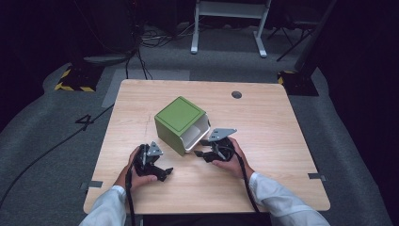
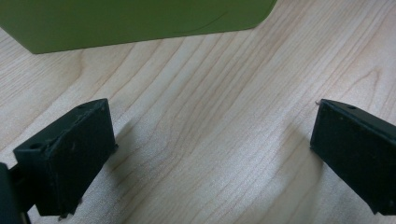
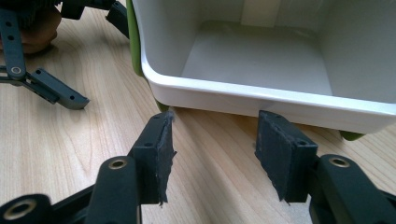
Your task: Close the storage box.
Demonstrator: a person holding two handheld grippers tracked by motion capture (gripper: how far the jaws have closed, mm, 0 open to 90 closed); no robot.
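A green box (image 1: pixel 181 117) with a white inside lies on its side in the middle of the wooden table (image 1: pixel 277 141). Its open mouth faces my right gripper (image 1: pixel 201 148). In the right gripper view the white rim (image 3: pixel 261 95) lies just past the right gripper (image 3: pixel 215 144), whose jaws stand apart with nothing between them. My left gripper (image 1: pixel 162 173) rests low over the table, in front of and to the left of the box. Its jaws are wide open over bare wood (image 2: pixel 212 140), and the box's green wall (image 2: pixel 130 18) lies beyond them.
A dark round hole (image 1: pixel 236 94) sits near the table's far right edge. On the floor beyond are cables, a white frame's legs (image 1: pixel 230 28) and yellow-black striped bases (image 1: pixel 75 82). The other gripper's finger (image 3: pixel 56 91) lies to the left in the right gripper view.
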